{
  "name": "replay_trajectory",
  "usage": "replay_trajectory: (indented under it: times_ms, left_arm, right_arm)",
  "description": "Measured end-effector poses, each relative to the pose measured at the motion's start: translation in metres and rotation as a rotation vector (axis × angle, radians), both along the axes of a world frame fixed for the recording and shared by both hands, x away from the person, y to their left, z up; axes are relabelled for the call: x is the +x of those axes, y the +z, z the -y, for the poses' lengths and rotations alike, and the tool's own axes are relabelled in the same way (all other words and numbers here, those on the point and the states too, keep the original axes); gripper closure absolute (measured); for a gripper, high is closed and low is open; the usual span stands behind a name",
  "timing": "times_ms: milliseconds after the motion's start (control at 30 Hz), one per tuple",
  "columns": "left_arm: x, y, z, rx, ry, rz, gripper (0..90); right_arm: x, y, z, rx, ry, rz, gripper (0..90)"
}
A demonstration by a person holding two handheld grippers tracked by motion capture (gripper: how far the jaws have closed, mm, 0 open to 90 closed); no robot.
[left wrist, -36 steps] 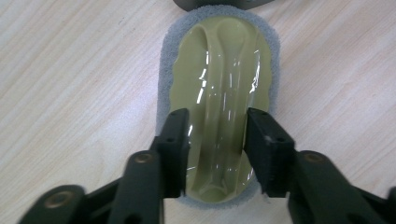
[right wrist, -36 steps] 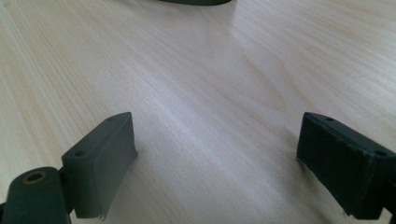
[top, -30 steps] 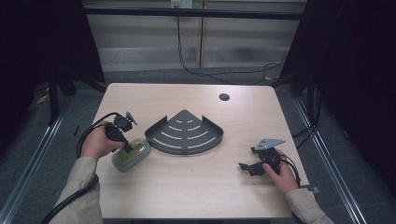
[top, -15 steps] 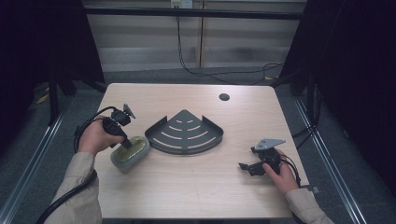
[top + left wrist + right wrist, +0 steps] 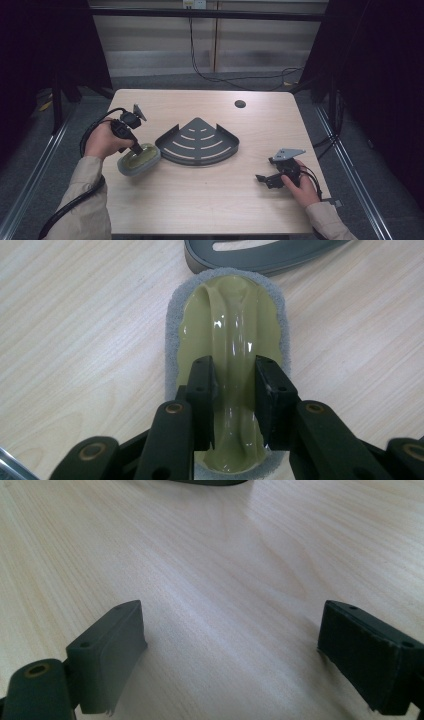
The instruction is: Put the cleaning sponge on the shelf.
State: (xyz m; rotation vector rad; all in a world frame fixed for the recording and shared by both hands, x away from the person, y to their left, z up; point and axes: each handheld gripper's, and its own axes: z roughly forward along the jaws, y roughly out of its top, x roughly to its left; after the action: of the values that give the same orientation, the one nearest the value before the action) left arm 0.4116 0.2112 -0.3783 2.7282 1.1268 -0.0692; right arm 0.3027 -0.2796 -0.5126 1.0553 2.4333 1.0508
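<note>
An olive-green scrubber [image 5: 140,162] with a grey sponge base and an arched handle is at the table's left. My left gripper [image 5: 137,148] points down at it. In the left gripper view, that gripper [image 5: 234,400] is shut on the scrubber's [image 5: 230,305] handle, one pad [image 5: 202,390] on each side. A dark grey fan-shaped corner shelf [image 5: 200,151] lies at the table's middle, and its rim [image 5: 260,257] is just beyond the scrubber. My right gripper [image 5: 263,178] rests low at the right near the front edge. Its jaws [image 5: 230,650] stand wide open over bare wood.
A round cable hole [image 5: 240,104] sits near the table's far edge. The left gripper's black cable [image 5: 92,132] loops off the left side. Dark drapes and metal rails flank the light wooden table [image 5: 210,200]. The shelf's edge [image 5: 210,481] shows at the top of the right gripper view.
My left hand has risen a little with the scrubber still in its grip, and the scrubber has tipped slightly. The right hand and the shelf have stayed put.
</note>
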Motion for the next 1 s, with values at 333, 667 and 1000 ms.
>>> replay_trajectory:
  times_ms: [333, 667, 1000]
  left_arm:
    - [0.001, 0.007, -0.003, -0.002, 0.021, -0.009, 71.2]
    - [-0.001, 0.015, -0.009, -0.020, 0.028, 0.012, 71.2]
    - [0.004, 0.019, -0.003, -0.030, 0.024, 0.029, 71.2]
  right_arm:
    - [0.000, 0.000, 0.000, 0.000, 0.000, 0.000, 11.0]
    - [0.000, 0.000, 0.000, 0.000, 0.000, 0.000, 11.0]
    - [0.000, 0.000, 0.000, 0.000, 0.000, 0.000, 11.0]
